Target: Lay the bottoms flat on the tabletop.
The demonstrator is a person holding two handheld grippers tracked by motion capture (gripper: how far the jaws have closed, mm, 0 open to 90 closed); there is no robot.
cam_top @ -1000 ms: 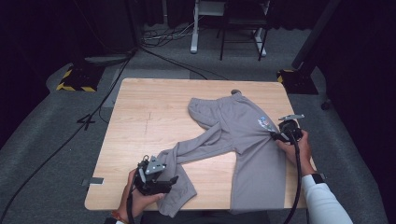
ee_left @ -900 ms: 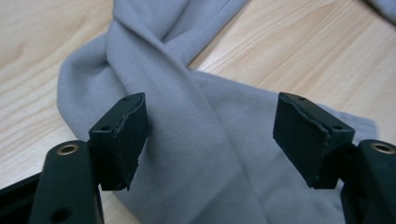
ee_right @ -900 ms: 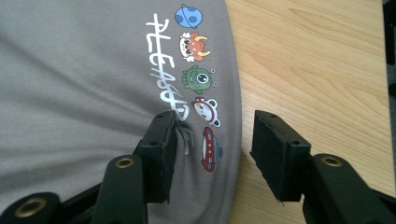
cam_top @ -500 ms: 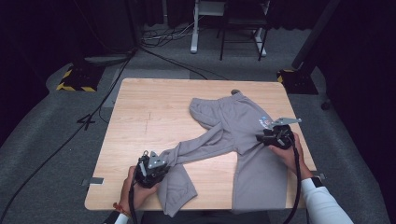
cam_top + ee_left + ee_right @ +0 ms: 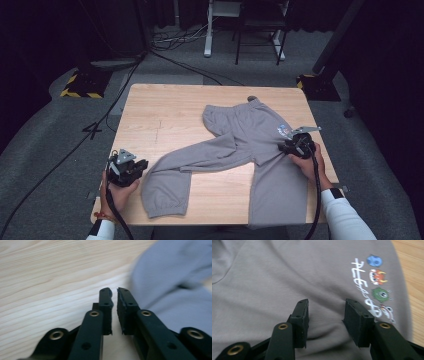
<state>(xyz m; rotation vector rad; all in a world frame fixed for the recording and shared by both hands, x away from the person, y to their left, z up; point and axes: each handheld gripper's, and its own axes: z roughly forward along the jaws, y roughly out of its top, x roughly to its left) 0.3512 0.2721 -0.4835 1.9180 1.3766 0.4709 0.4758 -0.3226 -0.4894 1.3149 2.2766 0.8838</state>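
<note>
At the left edge of the wooden table (image 5: 165,115), the left gripper (image 5: 131,166) sits just off the cuffed end of the left trouser leg (image 5: 167,187). In the left gripper view its jaws stand nearly together, a thin slit between them and nothing caught there; the grey cloth lies just to their right, blurred, so I cannot be sure whether a jaw brushes it.

The grey sweatpants (image 5: 250,145) lie flat across the right half of the table — waistband toward the far edge, one leg swung out leftward to that cuff, the other running straight down past the near edge. The fabric is soft fleece with loose folds near the crotch, and a small cartoon print (image 5: 375,287) with white lettering sits on the hip.

Over that hip the right gripper (image 5: 295,146) hovers, near the garment's right side. In the right gripper view its jaws are spread moderately wide above the cloth, gripping nothing.

This looks like the arranging stage ahead of a fold: both claws are free and seeking a hold. The next move likely calls for the left to widen and pinch the cuff, while the right presses down and closes on a ridge of cloth — picking up one layer only would spoil the fold.
</note>
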